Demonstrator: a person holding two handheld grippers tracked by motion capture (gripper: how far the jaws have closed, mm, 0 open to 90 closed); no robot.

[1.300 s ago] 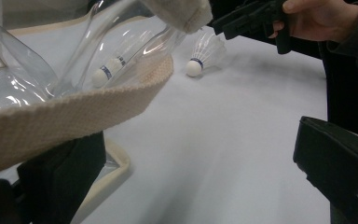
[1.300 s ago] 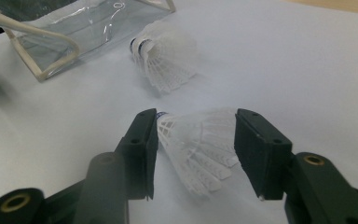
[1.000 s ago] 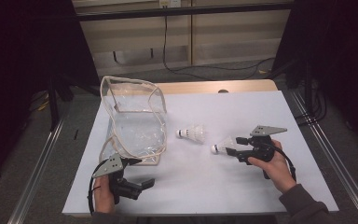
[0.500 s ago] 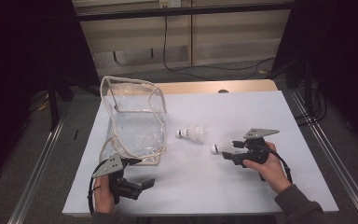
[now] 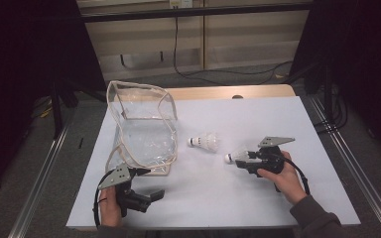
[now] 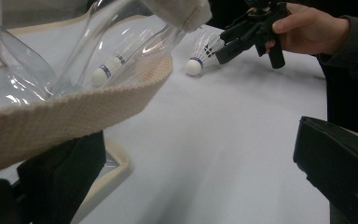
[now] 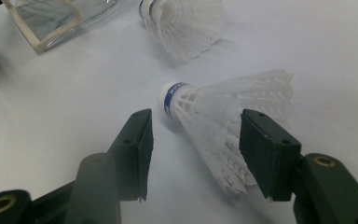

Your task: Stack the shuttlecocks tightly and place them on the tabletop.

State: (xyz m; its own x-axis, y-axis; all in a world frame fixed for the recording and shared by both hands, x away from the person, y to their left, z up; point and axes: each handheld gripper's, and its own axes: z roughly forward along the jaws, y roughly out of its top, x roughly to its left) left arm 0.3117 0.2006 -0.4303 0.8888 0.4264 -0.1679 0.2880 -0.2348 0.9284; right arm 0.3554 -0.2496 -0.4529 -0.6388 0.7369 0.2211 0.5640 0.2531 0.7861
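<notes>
Jaws astride shuttlecock — cork end away from right gripper

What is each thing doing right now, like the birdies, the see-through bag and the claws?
Near shuttlecock: lying on its side between the jaws of the right claw, which have just been closing; one pad touches the skirt, not yet pinched.
Far shuttlecock: lying on its side, untouched.
Clear bag: open, lying on the table, cloth edge at the left claw.
Left claw: jaws wide apart.
</notes>
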